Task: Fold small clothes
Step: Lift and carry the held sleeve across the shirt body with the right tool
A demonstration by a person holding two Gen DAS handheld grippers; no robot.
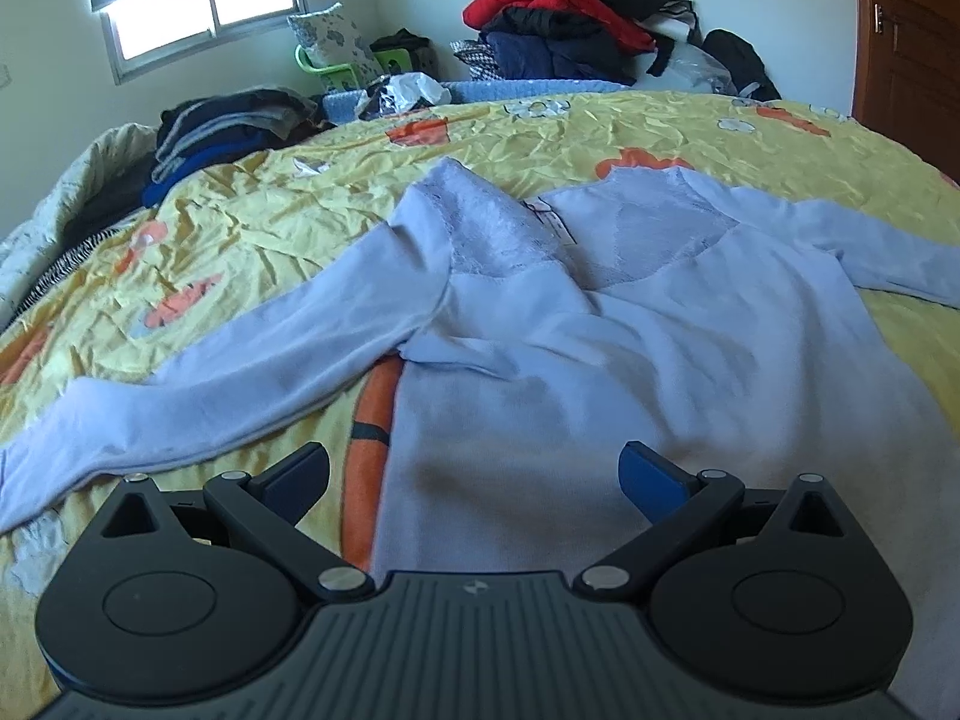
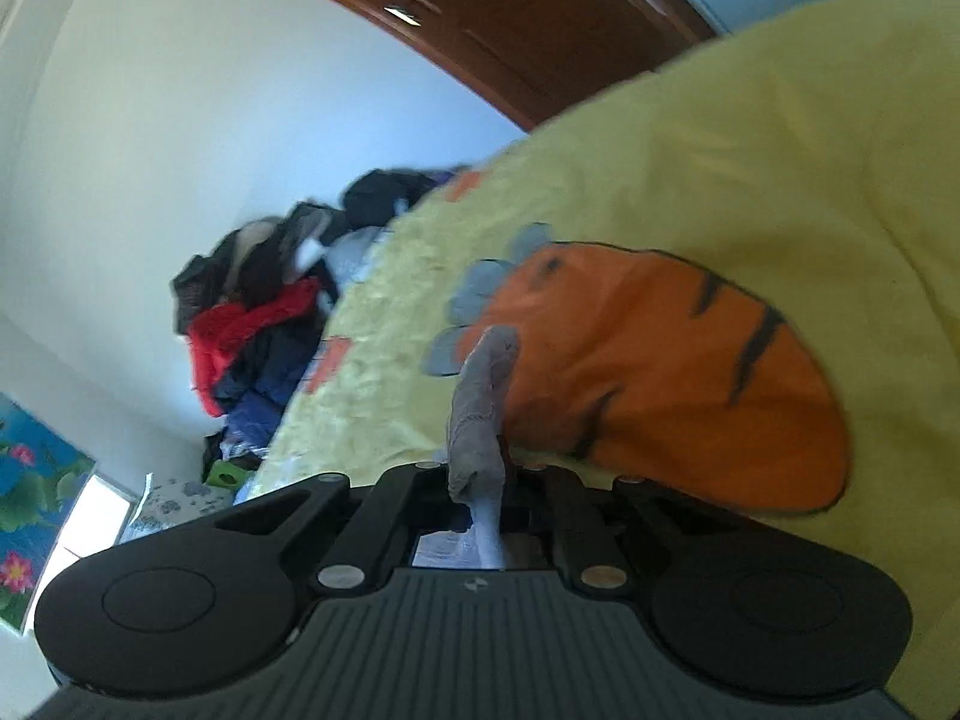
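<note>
Light blue top point(image 1: 600, 324) is laid flat on the yellow bedspread point(image 1: 252, 228), hem toward the near edge of the bed, neckline toward the far edge w/ the clothes pile point(image 1: 558, 18). Prob spread out this way so sleeves can be folded in over the body.

Left gripper point(image 1: 474, 480): jaws wide apart, nothing between them, held just above the hem area near the top's left side seam. Judged as staged for a pinch on the hem, not yet made.

Right gripper point(image 2: 480, 480): jaws closed on a thin strip of light fabric point(image 2: 480, 408). Looks like a cuff or sleeve end of the same top, can't be confirmed from that view alone. It's held low over an orange print point(image 2: 660, 372) on the bedspread; view is tilted and blurred.

Garment look: pale blue, long sleeves, lace panel across shoulders/yoke, label visible inside the neck. One sleeve is stretched out toward the bed's left edge, the other toward the right edge. Body is mostly smooth, some creases mid-chest.
</note>
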